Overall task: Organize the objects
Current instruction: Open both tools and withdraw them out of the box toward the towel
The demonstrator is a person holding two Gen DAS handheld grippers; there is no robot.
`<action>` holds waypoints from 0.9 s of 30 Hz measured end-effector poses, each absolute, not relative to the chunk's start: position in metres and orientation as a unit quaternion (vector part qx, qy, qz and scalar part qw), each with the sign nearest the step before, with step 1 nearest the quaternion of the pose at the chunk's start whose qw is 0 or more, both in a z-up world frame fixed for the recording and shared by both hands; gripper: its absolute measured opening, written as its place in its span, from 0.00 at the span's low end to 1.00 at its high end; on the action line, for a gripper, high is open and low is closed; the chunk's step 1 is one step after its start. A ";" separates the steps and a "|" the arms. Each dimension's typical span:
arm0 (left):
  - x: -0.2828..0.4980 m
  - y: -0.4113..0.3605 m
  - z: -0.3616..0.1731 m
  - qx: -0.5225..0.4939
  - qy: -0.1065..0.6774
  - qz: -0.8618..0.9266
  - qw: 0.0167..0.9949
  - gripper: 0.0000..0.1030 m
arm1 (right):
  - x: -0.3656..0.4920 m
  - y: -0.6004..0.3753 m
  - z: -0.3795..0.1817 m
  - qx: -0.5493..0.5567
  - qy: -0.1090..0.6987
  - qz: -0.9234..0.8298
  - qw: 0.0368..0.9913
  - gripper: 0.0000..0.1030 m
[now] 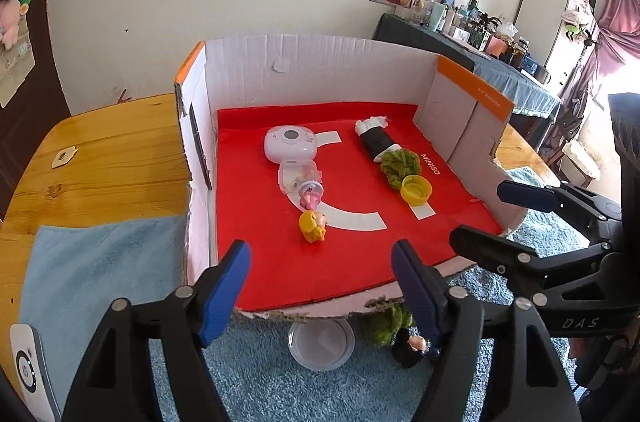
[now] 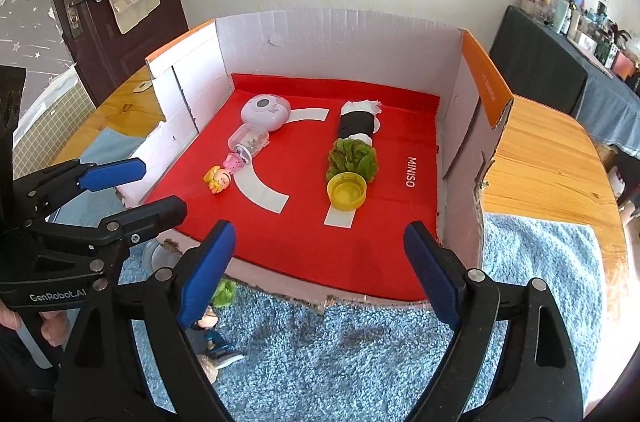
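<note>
A cardboard box (image 1: pixel 320 62) lined with a red mat (image 1: pixel 320 274) holds two rows. The left row has a white round device (image 1: pixel 290 143), a clear case (image 1: pixel 300 178), a pink figure (image 1: pixel 310 200) and a yellow-haired figure (image 1: pixel 314 226). The right row has a black roll (image 1: pixel 376 138), a green fuzzy ball (image 1: pixel 398 164) and a yellow cap (image 1: pixel 416 188). My left gripper (image 1: pixel 320 286) is open and empty at the box's front edge. My right gripper (image 2: pixel 320 270) is open and empty beside it. On the carpet lie a clear lid (image 1: pixel 322 344), a green ball (image 1: pixel 390 322) and a dark-haired figure (image 1: pixel 412 344).
The box stands on a blue carpet (image 2: pixel 360 350) over a wooden table (image 2: pixel 548 150). A white device (image 1: pixel 28 370) lies at the table's left front. A cluttered counter (image 1: pixel 480 38) runs along the right wall.
</note>
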State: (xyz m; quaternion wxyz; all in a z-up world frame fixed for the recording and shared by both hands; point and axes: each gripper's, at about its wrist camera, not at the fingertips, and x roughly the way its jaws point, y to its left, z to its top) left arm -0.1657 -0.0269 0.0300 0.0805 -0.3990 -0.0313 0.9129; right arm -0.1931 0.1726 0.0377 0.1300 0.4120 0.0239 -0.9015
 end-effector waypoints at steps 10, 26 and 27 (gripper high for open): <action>-0.153 -0.033 0.034 -0.391 -0.037 0.917 0.067 0.85 | -0.178 0.173 0.042 0.405 0.025 -0.905 0.127 0.94; -0.130 -0.034 0.033 -0.384 -0.032 0.921 0.063 0.91 | -0.149 0.169 0.046 0.394 0.028 -0.910 0.130 0.95; -0.129 -0.034 0.033 -0.384 -0.033 0.921 0.063 0.91 | -0.147 0.169 0.046 0.393 0.029 -0.910 0.130 0.95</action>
